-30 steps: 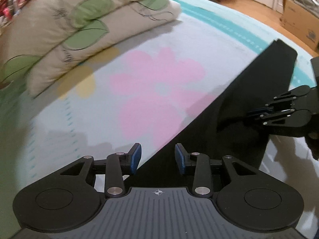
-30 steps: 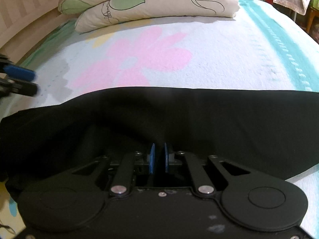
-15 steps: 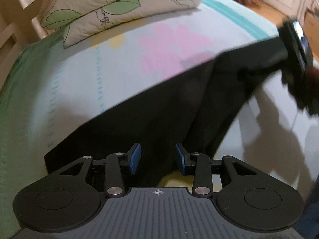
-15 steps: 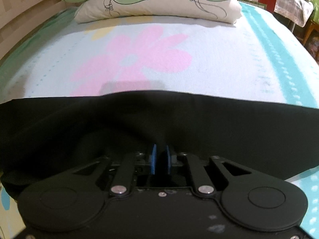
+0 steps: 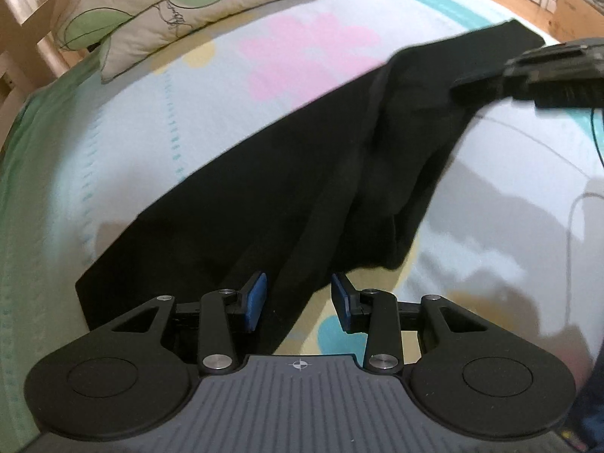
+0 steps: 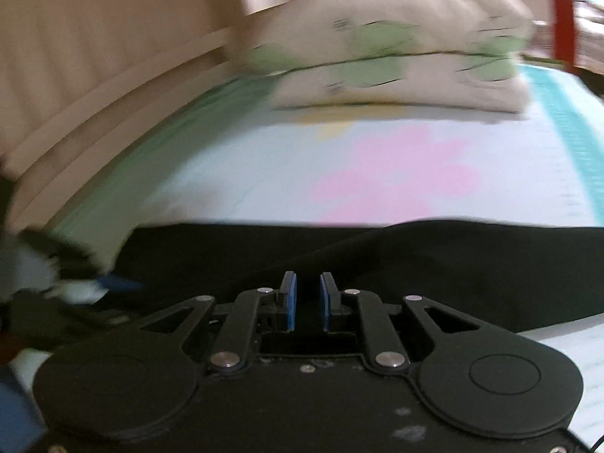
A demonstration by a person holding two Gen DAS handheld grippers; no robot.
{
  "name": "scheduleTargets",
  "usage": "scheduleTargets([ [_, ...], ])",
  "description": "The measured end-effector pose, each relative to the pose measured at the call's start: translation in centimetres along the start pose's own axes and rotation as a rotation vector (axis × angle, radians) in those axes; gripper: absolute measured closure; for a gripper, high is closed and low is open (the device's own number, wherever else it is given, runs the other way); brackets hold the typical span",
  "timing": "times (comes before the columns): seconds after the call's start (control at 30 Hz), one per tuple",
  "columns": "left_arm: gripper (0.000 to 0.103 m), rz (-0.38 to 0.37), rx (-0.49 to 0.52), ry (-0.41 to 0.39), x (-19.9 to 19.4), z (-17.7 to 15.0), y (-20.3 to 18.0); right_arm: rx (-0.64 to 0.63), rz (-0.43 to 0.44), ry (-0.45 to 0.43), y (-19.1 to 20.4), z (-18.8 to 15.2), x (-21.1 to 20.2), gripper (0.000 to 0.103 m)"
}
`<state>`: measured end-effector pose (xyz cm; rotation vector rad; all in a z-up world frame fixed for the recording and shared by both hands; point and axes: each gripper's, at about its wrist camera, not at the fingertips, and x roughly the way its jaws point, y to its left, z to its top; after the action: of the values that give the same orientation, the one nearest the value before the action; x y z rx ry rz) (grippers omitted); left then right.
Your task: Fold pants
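Black pants (image 5: 302,188) lie stretched across the flowered bed sheet (image 5: 113,158), with a bunched fold toward the near side. My left gripper (image 5: 298,298) hovers over the near end of the pants, open, and the cloth's edge runs below the gap without touching the pads. My right gripper (image 5: 547,71) shows blurred at the upper right, above the far part of the pants. In the right wrist view my right gripper (image 6: 307,298) stands slightly open over the pants (image 6: 415,264), its pads a little apart and no cloth pinched between them.
Two stacked pillows (image 5: 170,11) with green leaves lie at the head of the bed, also visible in the right wrist view (image 6: 396,56). A beige headboard (image 6: 94,75) runs along the left. A cardboard box (image 5: 577,3) stands on the floor beyond the bed. A thin cable (image 5: 570,245) hangs at the right.
My left gripper slid along the pants to their near end. My right gripper's pads parted off the cloth, and it rose and swung, so its view is blurred.
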<state>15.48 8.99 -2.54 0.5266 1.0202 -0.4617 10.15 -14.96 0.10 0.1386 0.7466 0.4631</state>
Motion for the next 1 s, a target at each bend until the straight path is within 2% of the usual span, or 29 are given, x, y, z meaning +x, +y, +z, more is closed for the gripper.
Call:
scheduleTargets([
  [0.1,0.066,0.008,0.018,-0.011,-0.1,-0.2,0.1,-0.03,0.044,0.04,3.2,-1.1,2.0,0.09],
  [0.23,0.066,-0.065,-0.024,-0.051,-0.1,-0.4,1.0,-0.027,0.026,0.05,5.3,-1.7,4.2,0.091],
  [0.3,0.067,-0.063,-0.02,-0.033,0.7,-0.3,0.9,-0.006,0.012,0.054,5.3,-1.6,4.7,0.091],
  [0.37,0.09,-0.052,-0.016,-0.008,1.5,-0.2,0.9,0.009,0.004,0.055,5.4,-1.7,5.1,0.091],
  [0.4,0.094,-0.063,-0.022,-0.001,1.8,-0.1,1.1,0.018,0.002,0.056,5.2,-1.8,5.2,0.091],
  [0.47,0.096,-0.078,-0.043,-0.013,1.8,-0.1,1.6,0.02,-0.001,0.055,4.7,-2.0,5.0,0.091],
  [0.57,0.097,-0.043,-0.059,-0.047,1.4,-0.1,2.1,0.014,-0.007,0.045,4.6,-2.2,5.2,0.091],
  [0.8,0.097,-0.013,-0.068,-0.056,1.2,-0.1,1.8,0.023,0.002,-0.013,5.1,-2.1,5.6,0.091],
  [0.9,0.097,-0.002,-0.075,-0.056,1.4,0.1,2.0,0.001,-0.001,0.022,5.3,-2.8,6.6,0.091],
  [1.0,0.097,0.007,-0.095,-0.057,1.5,0.0,2.4,-0.008,-0.017,0.115,5.4,-5.2,7.4,0.091],
])
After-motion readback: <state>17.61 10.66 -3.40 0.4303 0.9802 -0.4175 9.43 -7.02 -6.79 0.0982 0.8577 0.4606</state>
